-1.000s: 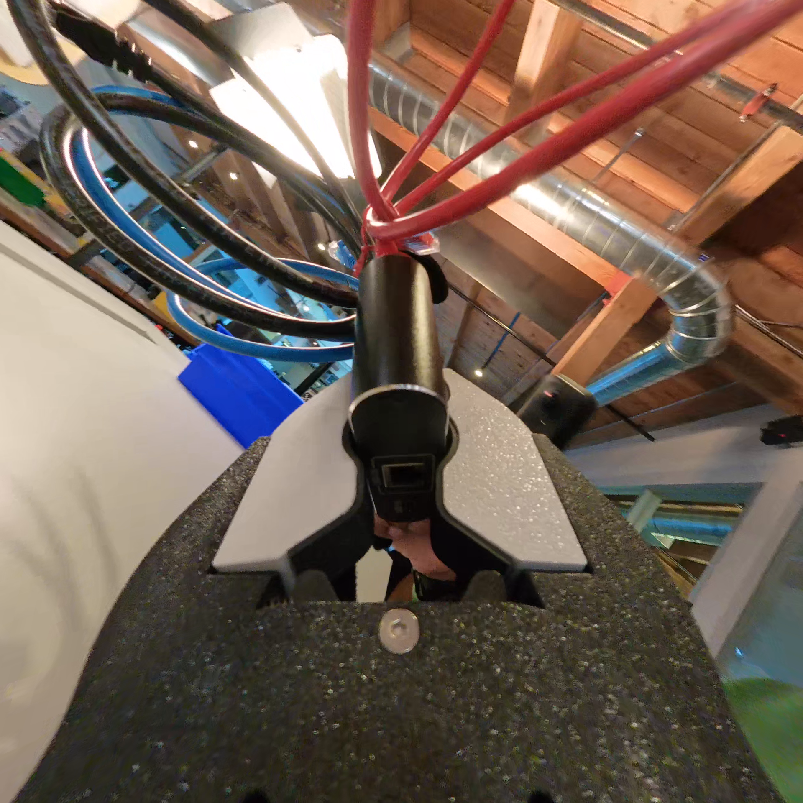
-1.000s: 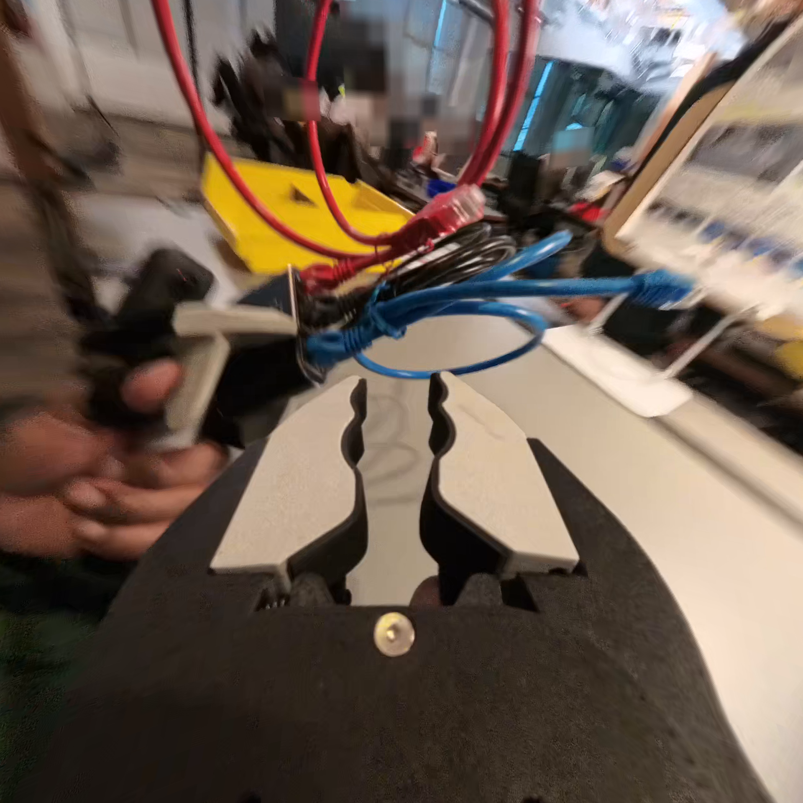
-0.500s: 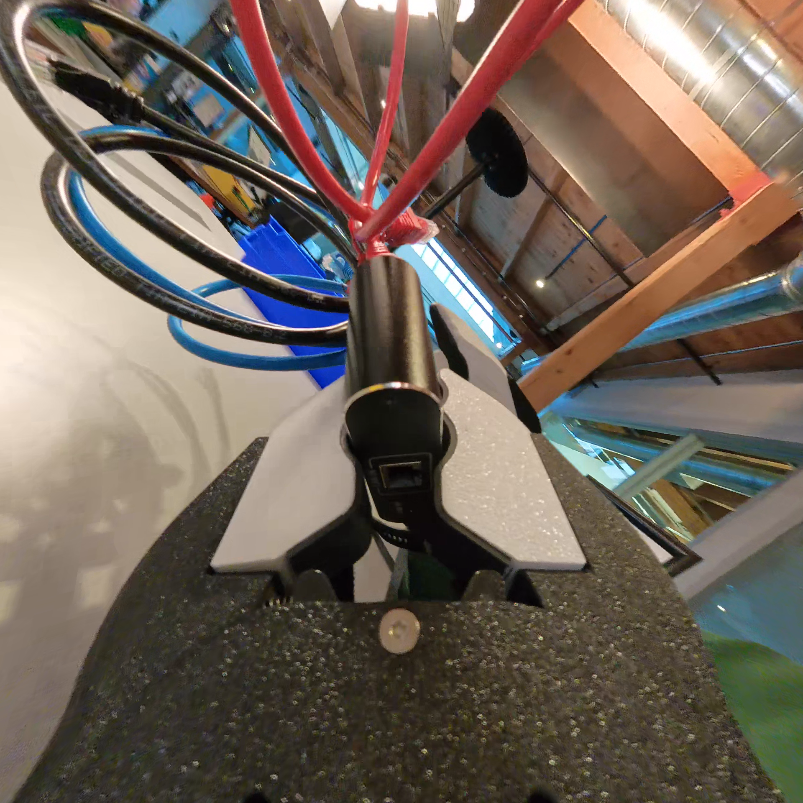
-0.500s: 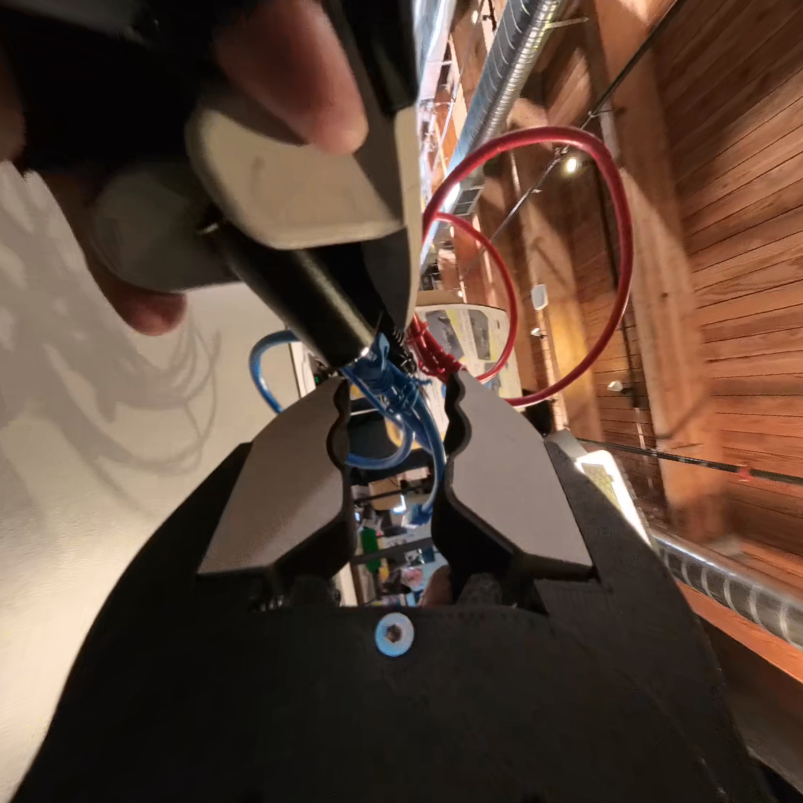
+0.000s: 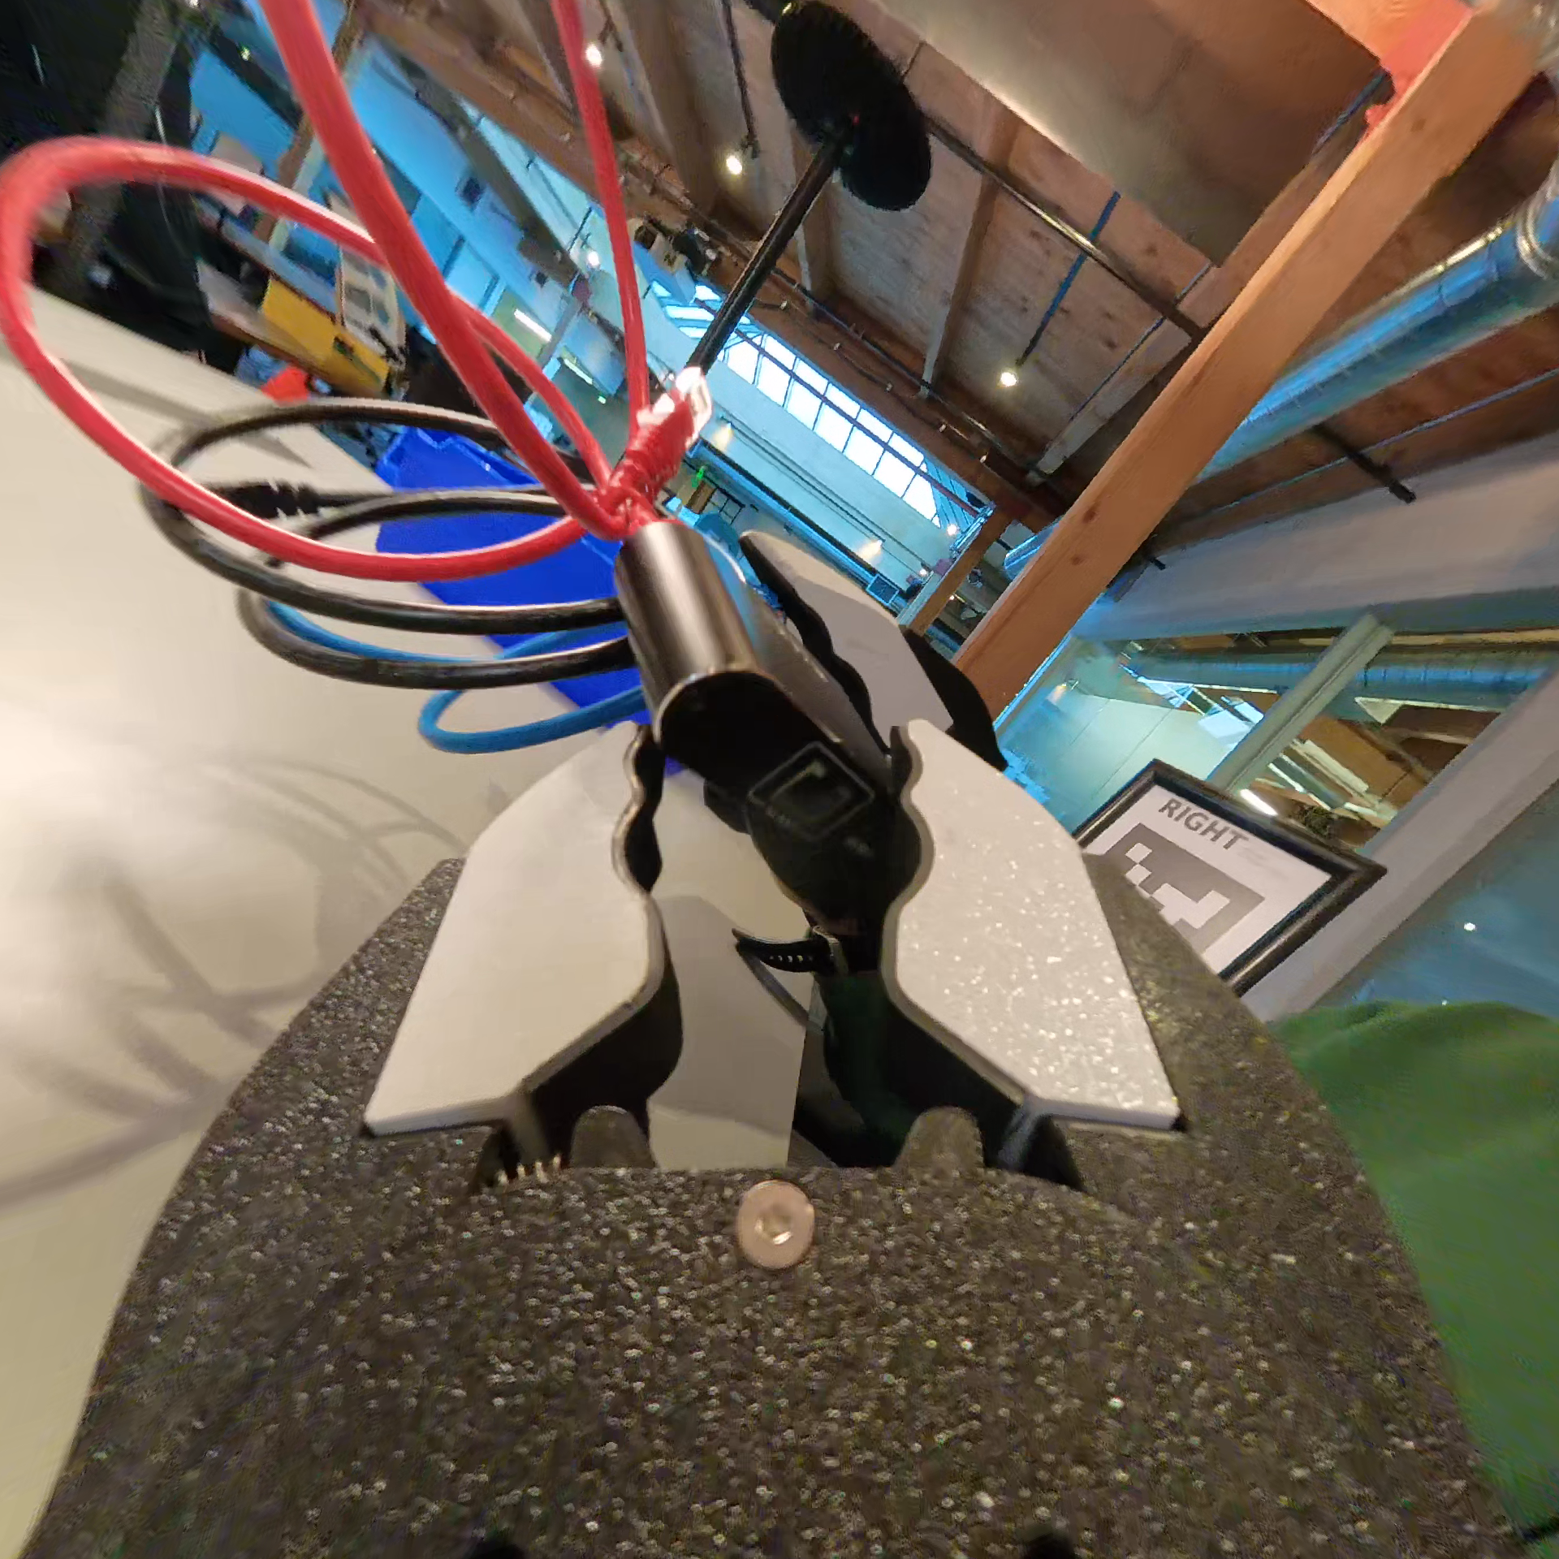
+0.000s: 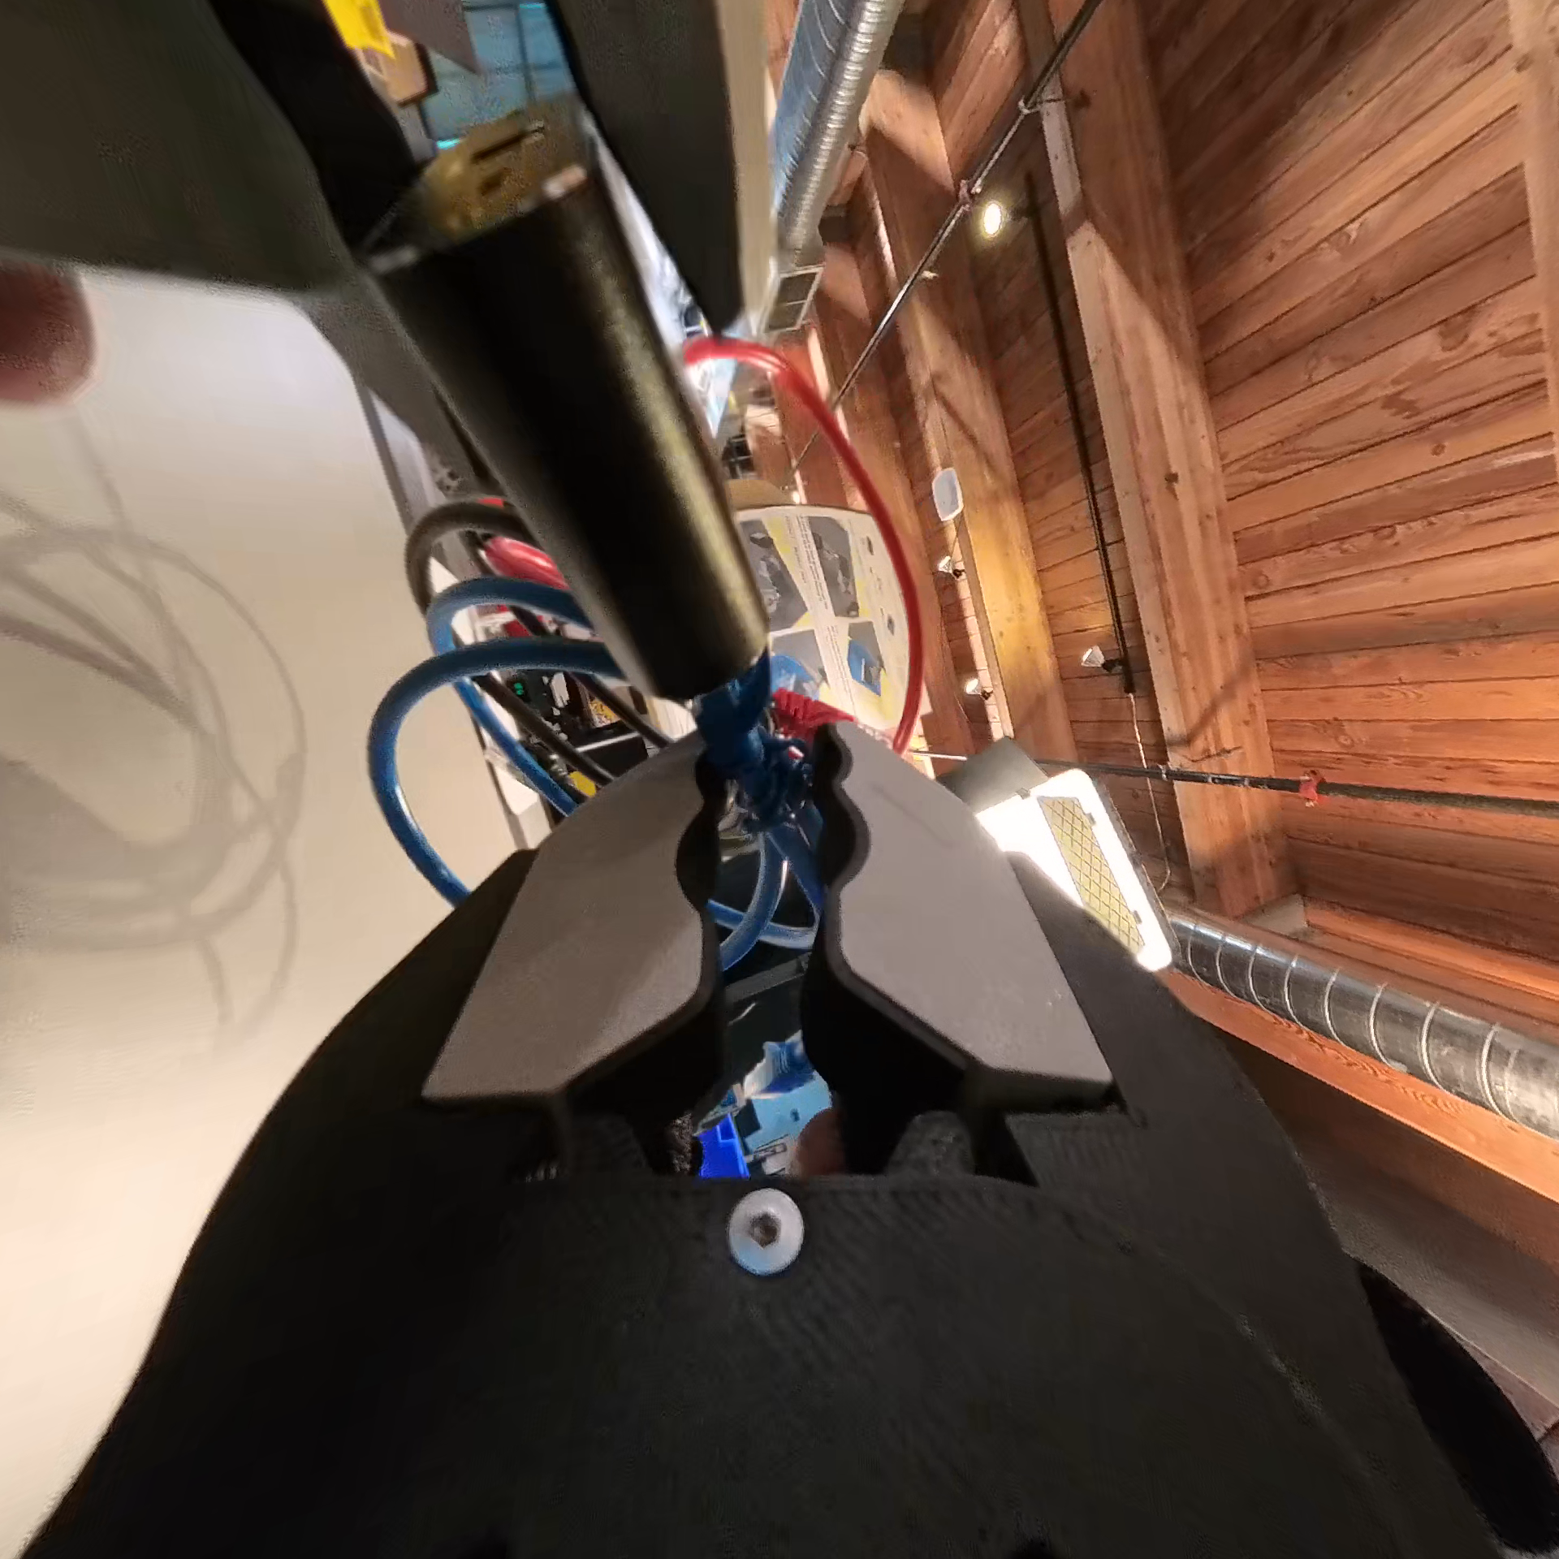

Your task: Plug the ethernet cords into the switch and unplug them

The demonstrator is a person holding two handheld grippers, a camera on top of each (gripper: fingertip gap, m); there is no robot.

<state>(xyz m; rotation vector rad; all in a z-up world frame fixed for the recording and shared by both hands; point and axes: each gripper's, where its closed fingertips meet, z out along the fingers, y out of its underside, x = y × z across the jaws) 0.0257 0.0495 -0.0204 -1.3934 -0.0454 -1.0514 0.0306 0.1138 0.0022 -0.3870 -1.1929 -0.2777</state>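
Observation:
The switch [image 5: 717, 624] is a slim black box. Its port end sits between my left gripper's [image 5: 768, 742] fingers. It leans on the right finger, and the left finger stands apart from it; this gripper is open. Red [image 5: 405, 278], black [image 5: 405, 607] and blue [image 5: 523, 734] ethernet cords loop out of its far end. A loose red plug [image 5: 675, 413] sticks up. In the right wrist view the switch [image 6: 590, 472] slants down to my right gripper [image 6: 768, 759], which is shut on the blue cord's plug [image 6: 742, 725] at the switch's end. The right gripper also shows behind the switch in the left wrist view [image 5: 844, 616].
A white table [image 5: 169, 759] lies to the left, with a blue bin [image 5: 472, 523] behind the cords. A framed marker card [image 5: 1206, 886] stands at the right beside green cloth [image 5: 1434, 1181]. A person's fingertip [image 6: 34, 329] shows at the left edge. Wooden beams and ducts are overhead. My hands' fingertips stand some 7 centimetres from each other.
My left gripper has opened off the switch, which now tilts to the left. My right gripper has moved up to the switch's cord end and closed on the blue plug.

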